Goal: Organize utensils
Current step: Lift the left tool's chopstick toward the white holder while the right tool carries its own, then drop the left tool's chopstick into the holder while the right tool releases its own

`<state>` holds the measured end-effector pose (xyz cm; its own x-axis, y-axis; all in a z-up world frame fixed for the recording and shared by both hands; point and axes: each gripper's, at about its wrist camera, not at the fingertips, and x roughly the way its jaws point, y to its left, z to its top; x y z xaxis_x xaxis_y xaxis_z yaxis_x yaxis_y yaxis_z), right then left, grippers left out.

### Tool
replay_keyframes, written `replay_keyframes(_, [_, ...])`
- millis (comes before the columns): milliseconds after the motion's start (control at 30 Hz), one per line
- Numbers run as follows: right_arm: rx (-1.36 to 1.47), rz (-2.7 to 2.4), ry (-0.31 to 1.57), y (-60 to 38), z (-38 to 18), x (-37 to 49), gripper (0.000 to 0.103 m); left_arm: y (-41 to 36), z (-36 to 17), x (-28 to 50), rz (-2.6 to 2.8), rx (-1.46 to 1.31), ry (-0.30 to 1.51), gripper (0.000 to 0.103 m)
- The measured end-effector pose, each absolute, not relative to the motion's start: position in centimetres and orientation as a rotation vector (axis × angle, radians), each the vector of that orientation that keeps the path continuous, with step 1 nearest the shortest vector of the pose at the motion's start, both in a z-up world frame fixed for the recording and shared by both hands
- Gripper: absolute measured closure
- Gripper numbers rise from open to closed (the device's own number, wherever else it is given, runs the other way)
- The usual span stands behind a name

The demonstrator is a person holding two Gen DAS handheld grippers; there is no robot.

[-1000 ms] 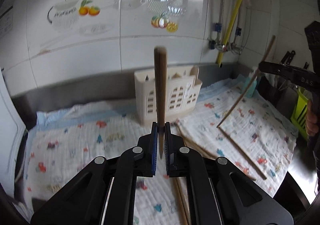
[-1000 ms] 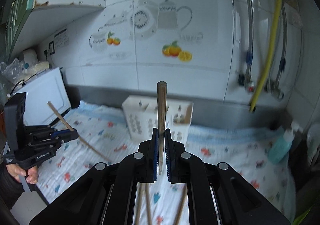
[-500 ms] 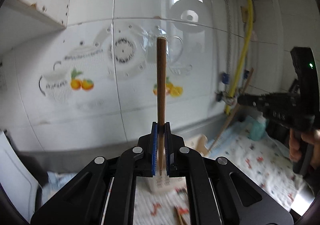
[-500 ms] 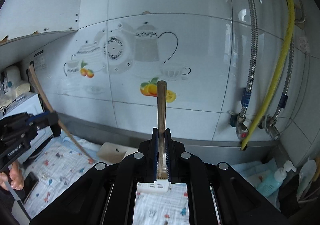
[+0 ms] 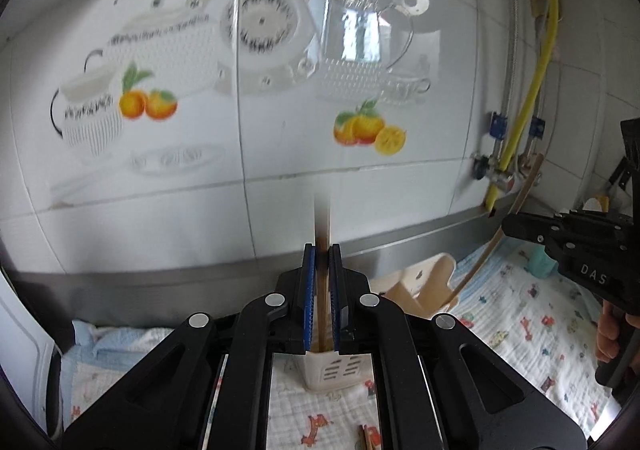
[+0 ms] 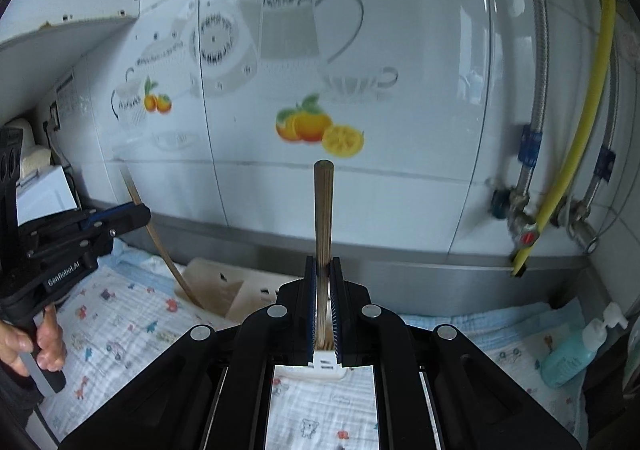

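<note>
My left gripper [image 5: 321, 298] is shut on a wooden chopstick [image 5: 321, 222], held upright over the cream utensil holder [image 5: 336, 368]; its top is blurred. In the right wrist view this chopstick [image 6: 160, 238] has its lower end inside the holder [image 6: 218, 292]. My right gripper [image 6: 322, 302] is shut on another wooden chopstick [image 6: 323, 210], also upright above the holder. In the left wrist view that chopstick [image 5: 496, 238] slants down into the holder's right end [image 5: 434, 282].
The holder stands on a patterned cloth [image 5: 532, 330] against the tiled wall. Loose chopstick tips [image 5: 366, 438] lie on the cloth near the front. A yellow hose [image 6: 560, 178] and pipes hang at the right. A teal soap bottle [image 6: 576, 350] stands at the far right.
Both grippers have lowered their chopsticks toward the holder. The left chopstick has slid down between the jaws, so less of it stands above them. The right gripper has come closer to the holder.
</note>
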<state>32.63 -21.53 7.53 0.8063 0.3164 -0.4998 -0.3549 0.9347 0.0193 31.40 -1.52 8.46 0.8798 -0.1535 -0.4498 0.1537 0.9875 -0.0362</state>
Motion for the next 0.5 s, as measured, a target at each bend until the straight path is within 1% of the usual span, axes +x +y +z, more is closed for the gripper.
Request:
replay_keyframes(167, [-0.080, 0.356, 0.543, -21.4, 6.5, 32.6, 0.096, -1.2, 7.9, 31.6, -0.166, -0.012, 0.484, 0.097])
replay_keyframes(233, [-0.084, 0.347, 0.541, -21.4, 6.4, 32.4, 0.095, -1.1, 8.1, 31.3, -0.170, -0.021, 0.478, 0.095])
replay_keyframes(267, [-0.084, 0.347, 0.542, -21.5, 6.4, 32.2, 0.093, -1.1, 8.3, 31.1, -0.172, -0.022, 0.471, 0.095])
replay_keyframes(367, [-0.089, 0.337, 0.536, -21.7, 6.6, 31.6, 0.080, -1.0, 8.8, 30.6, -0.172, -0.029, 0.467, 0.093])
replay_keyframes(400, [-0.092, 0.334, 0.533, -21.7, 6.6, 31.4, 0.075, -0.9, 9.0, 30.2, -0.167, -0.032, 0.461, 0.087])
replay_keyframes(433, [-0.095, 0.329, 0.527, -21.9, 6.7, 31.0, 0.074, -0.7, 9.2, 29.7, -0.163, -0.034, 0.454, 0.076])
replay_keyframes(500, [-0.095, 0.324, 0.521, -22.1, 6.9, 30.2, 0.072, -0.5, 9.6, 28.5, -0.155, -0.036, 0.430, 0.065])
